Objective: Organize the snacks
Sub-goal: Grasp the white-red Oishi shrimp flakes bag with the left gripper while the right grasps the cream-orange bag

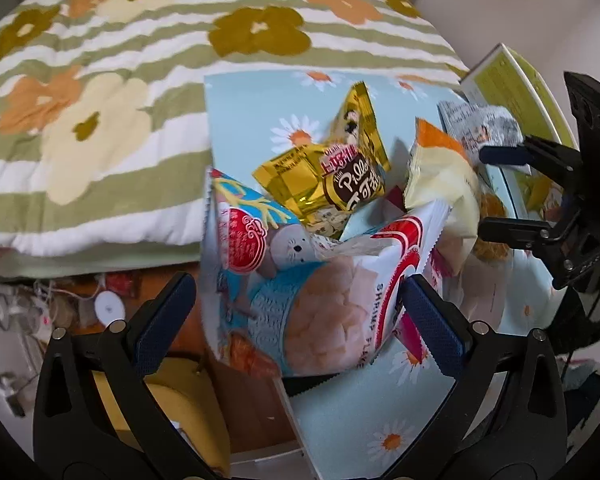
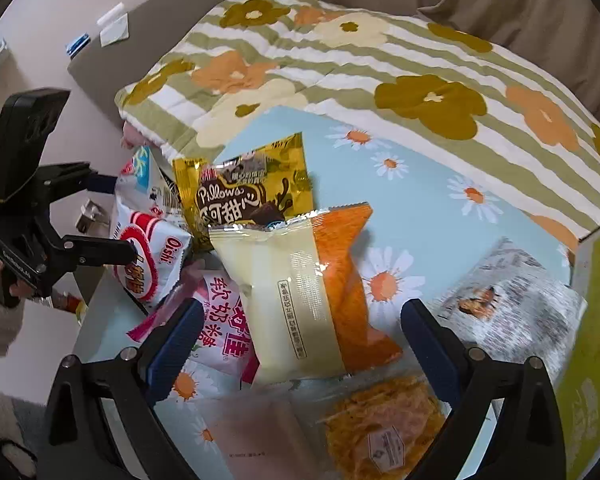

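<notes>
Several snack packs lie heaped on a light-blue daisy-print table (image 2: 420, 184). My left gripper (image 1: 300, 312) is open with its jaws on either side of a blue-and-white Oishi shrimp chip bag (image 1: 300, 288), which also shows in the right wrist view (image 2: 148, 256). Behind it lie a gold Pillows pack (image 1: 336, 168), also in the right wrist view (image 2: 244, 188), and a white-and-orange bread pack (image 1: 440, 176). My right gripper (image 2: 300, 336) is open around the near end of that bread pack (image 2: 308, 292). A pink candy bag (image 2: 216, 336) lies to its left.
A clear pack of orange shredded snack (image 2: 380, 432) lies at the near edge. A grey printed pack (image 2: 512, 296) sits right, by a green box (image 2: 596, 320). A floral striped quilt (image 2: 380, 60) covers the area behind the table. Floor clutter (image 1: 60, 312) shows past the table's left edge.
</notes>
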Demonstrator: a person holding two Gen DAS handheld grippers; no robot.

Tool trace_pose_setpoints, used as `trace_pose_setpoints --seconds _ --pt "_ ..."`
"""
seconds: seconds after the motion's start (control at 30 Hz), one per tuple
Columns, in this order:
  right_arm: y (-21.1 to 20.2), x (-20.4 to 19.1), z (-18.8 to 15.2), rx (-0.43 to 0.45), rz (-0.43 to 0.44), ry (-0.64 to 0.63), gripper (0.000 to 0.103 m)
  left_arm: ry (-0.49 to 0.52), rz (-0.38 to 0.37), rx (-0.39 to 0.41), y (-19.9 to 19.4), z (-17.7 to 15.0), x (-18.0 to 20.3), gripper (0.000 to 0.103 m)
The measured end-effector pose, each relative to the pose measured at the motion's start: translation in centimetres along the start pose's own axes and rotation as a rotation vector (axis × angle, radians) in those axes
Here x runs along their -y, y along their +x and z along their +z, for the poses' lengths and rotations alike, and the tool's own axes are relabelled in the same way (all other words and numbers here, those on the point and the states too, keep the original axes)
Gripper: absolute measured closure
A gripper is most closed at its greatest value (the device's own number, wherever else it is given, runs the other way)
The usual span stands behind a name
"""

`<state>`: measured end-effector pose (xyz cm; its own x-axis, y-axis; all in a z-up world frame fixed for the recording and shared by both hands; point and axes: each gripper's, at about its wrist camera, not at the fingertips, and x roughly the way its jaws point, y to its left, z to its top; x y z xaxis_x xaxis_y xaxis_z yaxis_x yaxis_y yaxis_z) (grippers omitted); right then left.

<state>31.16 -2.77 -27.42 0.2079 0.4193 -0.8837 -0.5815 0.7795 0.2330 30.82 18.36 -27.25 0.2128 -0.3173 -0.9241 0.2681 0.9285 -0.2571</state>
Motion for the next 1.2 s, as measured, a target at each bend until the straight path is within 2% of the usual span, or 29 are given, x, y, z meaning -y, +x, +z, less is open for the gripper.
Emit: trace_pose_setpoints --seconds 0.2,0.5,0.6,0.67,0.83,1.2 --pt "1.3 0.4 0.3 -0.005 0.030 0.015 0.005 0.013 -0.038 0.027 0.5 0.6 -0.5 0.001" --pt "2.7 0.2 0.2 -0.021 0.073 0.020 0.005 0.022 -0.071 0.016 1.4 1.3 -0.8 0.001" --pt "2.9 0.4 0.2 -0.026 0.087 0.026 0.005 0.019 -0.077 0.008 1.7 1.5 -0.9 0.008" --pt "3.1 0.5 0.3 -0.029 0.092 0.029 0.005 0.017 -0.096 0.009 1.6 1.5 -0.9 0.018" --pt "3.0 0.6 0.3 -0.023 0.100 0.037 0.005 0.015 -0.081 0.023 0.8 1.3 -0.5 0.024" --pt "2.9 0.8 0.3 -0.020 0.099 0.033 0.005 -0.030 -0.079 0.072 -1.8 0.4 -0.7 0.027"
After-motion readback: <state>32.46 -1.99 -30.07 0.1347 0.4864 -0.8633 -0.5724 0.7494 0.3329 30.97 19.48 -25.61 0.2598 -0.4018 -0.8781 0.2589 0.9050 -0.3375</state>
